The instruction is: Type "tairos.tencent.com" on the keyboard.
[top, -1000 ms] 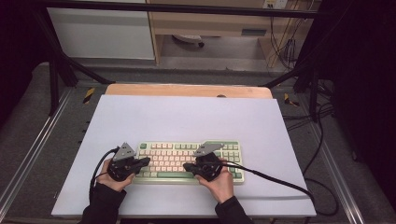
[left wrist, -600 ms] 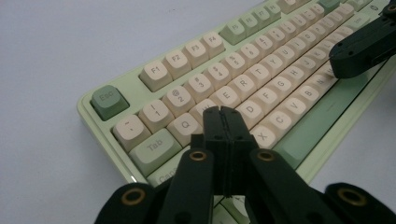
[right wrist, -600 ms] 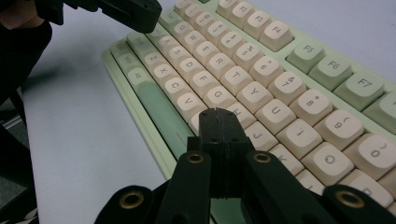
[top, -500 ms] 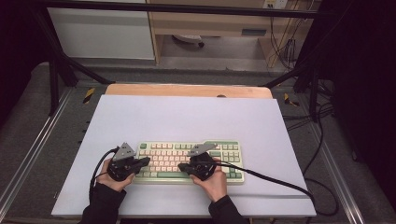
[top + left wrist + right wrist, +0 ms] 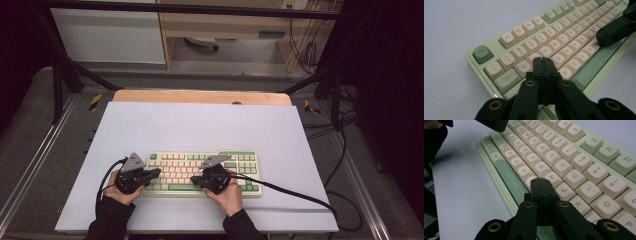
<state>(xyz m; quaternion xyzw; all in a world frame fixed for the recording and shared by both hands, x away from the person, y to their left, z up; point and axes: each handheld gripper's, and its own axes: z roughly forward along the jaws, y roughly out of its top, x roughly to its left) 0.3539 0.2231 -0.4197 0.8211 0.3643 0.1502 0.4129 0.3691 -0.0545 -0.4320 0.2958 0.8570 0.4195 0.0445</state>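
Your left gripper [image 5: 543, 60] and right gripper [image 5: 540, 181] both have the jaws closed on nothing above the keyboard [image 5: 202, 173], which lies near you on the table [image 5: 200, 125]; it seems rigid and rather heavy, so press the keys lightly with the tips.

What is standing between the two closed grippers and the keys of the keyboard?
Nothing visible. The left gripper has its shut jaws right over the letter keys near W and S of the keyboard, and the right gripper is over the keys near H and B. Whether the tips already touch a key cannot be told.
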